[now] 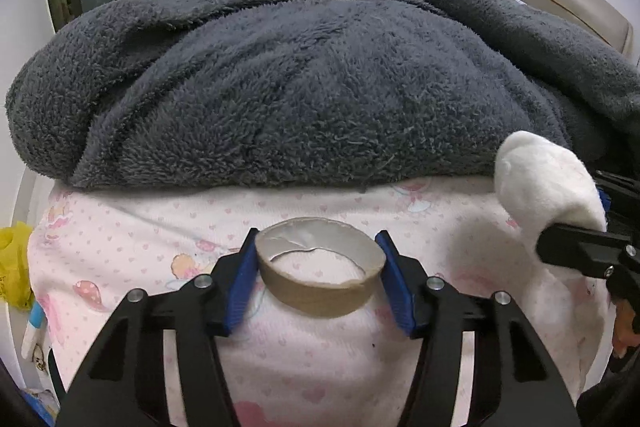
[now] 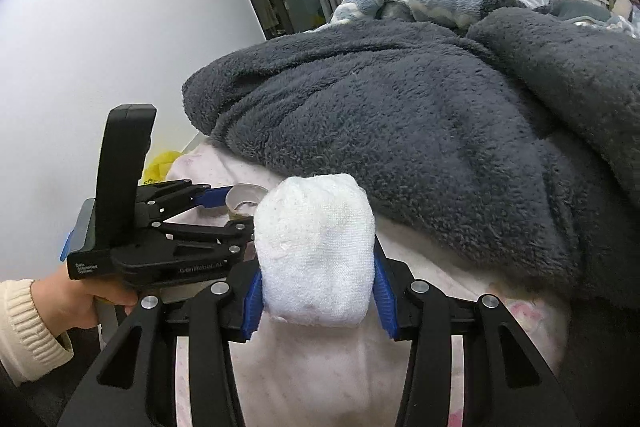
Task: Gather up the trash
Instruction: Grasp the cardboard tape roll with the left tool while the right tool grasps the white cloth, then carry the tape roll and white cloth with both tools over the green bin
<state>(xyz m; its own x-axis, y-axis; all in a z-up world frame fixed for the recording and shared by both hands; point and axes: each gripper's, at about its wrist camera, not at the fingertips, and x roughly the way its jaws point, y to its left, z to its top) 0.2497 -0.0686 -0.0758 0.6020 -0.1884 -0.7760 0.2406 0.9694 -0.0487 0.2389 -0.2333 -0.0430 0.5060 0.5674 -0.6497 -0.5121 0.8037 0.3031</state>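
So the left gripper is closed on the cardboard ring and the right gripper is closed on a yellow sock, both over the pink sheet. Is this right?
Not quite: the sock is white, not yellow, as the right wrist view shows. The rest stands: the left gripper is closed on the cardboard ring, the right gripper is closed on the sock, both over the pink sheet.

From my right wrist view, the white sock (image 2: 316,251) I hold hides most of the cardboard ring (image 2: 244,195); only a curved sliver shows beyond it. My left gripper (image 2: 240,211) is partly behind that sock too. From the left wrist view, the sock (image 1: 548,187) covers one finger of my right gripper (image 1: 576,251), whose body runs off the picture's edge. The yellow bag (image 1: 14,263) is cut off at the side. The dark blanket (image 1: 300,99) hides the bed beneath it.
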